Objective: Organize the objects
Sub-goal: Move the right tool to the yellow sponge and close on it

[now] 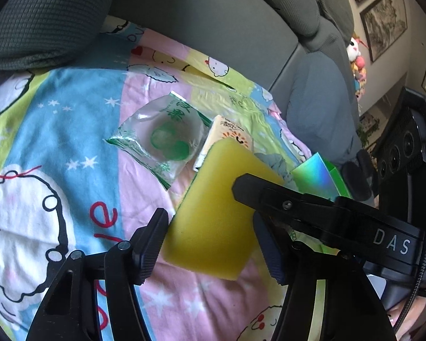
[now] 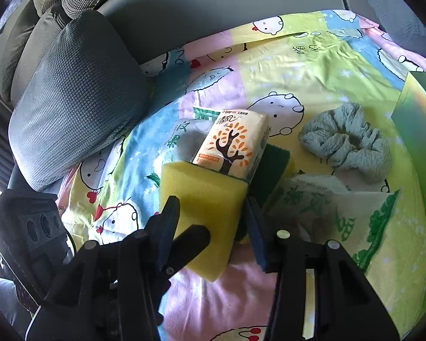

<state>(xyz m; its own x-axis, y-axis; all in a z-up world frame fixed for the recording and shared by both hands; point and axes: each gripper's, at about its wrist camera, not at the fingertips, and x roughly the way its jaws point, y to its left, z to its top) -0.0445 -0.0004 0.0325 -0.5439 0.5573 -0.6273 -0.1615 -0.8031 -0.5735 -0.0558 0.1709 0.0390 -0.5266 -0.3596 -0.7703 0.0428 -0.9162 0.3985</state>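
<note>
Cartoon-print sheet (image 1: 71,130) noted over sofa seat. Yellow sponge (image 1: 213,213) seen pinched by left hand-held gripper (image 1: 213,244) and right hand-held gripper (image 2: 210,227); tissue pack (image 2: 233,145) behind.

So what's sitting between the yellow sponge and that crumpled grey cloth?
In the right wrist view, the tissue pack leans between the yellow sponge and the grey cloth.

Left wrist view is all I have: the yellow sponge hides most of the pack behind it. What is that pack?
Observer: A tissue pack printed with a brown and orange tree, just behind the sponge.
Operator: Is the sponge yellow all through?
Observer: No, a dark green scouring layer backs it.
Operator: Anything I'm missing on the right?
Observer: A white packet with green print lies flat, next to the grey scrunchie.
</note>
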